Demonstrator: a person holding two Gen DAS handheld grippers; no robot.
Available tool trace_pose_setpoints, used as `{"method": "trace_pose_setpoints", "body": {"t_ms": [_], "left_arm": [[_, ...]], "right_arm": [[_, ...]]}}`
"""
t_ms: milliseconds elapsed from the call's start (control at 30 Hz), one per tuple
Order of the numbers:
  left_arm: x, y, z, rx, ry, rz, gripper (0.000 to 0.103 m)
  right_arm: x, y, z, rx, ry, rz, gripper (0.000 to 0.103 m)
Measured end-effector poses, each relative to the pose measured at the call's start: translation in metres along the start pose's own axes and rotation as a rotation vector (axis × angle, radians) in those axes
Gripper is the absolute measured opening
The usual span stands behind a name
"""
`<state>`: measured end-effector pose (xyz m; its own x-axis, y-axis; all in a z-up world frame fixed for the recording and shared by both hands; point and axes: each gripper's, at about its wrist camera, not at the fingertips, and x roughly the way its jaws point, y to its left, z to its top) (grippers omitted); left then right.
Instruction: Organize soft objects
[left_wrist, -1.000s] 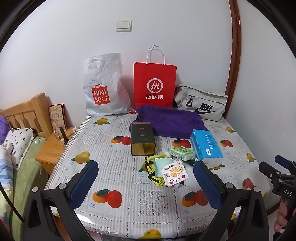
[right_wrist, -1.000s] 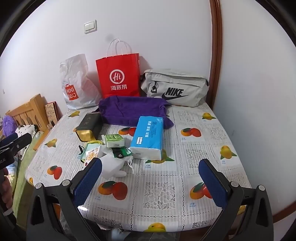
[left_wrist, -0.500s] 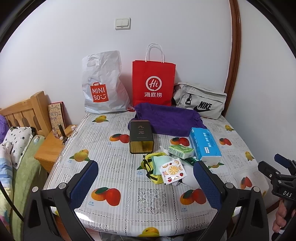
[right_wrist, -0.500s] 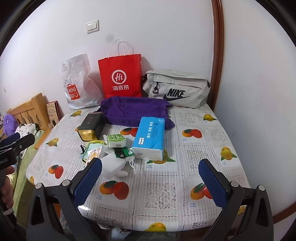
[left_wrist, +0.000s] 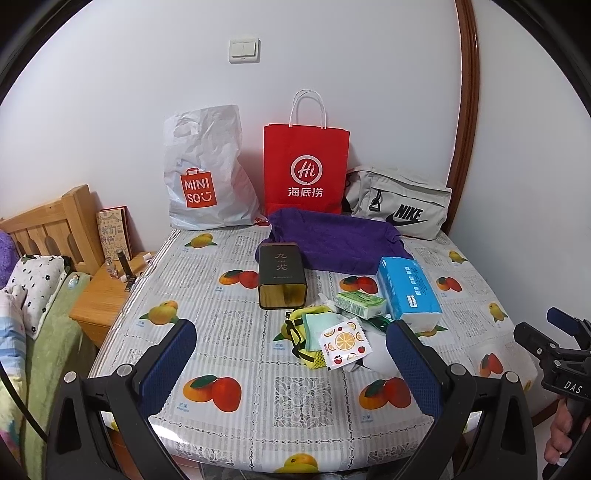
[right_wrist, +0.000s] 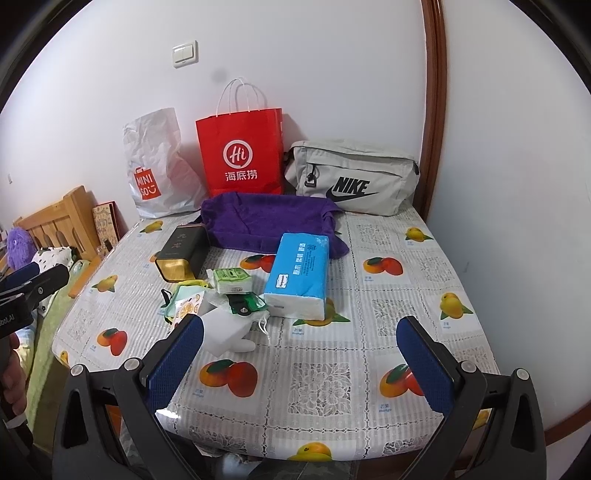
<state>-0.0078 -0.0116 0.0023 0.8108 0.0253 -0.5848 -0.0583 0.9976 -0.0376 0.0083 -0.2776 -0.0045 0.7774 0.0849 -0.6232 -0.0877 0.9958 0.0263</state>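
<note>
In the left wrist view, the left gripper (left_wrist: 290, 354) is held wide open above the near edge of a table (left_wrist: 236, 417) covered in a fruit-print cloth; nothing is gripped. Between its blue pads (left_wrist: 168, 362), a yellow mesh pouch (left_wrist: 295, 332) and a citrus-print packet (left_wrist: 345, 343) are seen, with a dark tin (left_wrist: 281, 275), a green tissue pack (left_wrist: 360, 303) and a blue tissue pack (left_wrist: 408, 291) behind. A purple towel (left_wrist: 332, 240) is spread further back, before a Miniso bag (left_wrist: 207, 173), a red paper bag (left_wrist: 306, 170) and a grey Nike bag (left_wrist: 400, 206).

In the right wrist view, the right gripper (right_wrist: 299, 354) is likewise spread wide and empty. A white sponge (right_wrist: 227, 330) lies just beyond its left pad, near the blue tissue pack (right_wrist: 299, 275) and the purple towel (right_wrist: 266, 218).
</note>
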Motion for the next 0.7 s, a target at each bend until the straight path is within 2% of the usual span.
{"method": "trace_pose_setpoints", "body": {"t_ms": [700], "left_arm": [[-0.0029,0.0019,0.0002,-0.002,0.0,-0.001,0.103]], "right_arm": [[-0.0016,0.0041,0.0012,-0.004,0.007,0.004,0.103]]}}
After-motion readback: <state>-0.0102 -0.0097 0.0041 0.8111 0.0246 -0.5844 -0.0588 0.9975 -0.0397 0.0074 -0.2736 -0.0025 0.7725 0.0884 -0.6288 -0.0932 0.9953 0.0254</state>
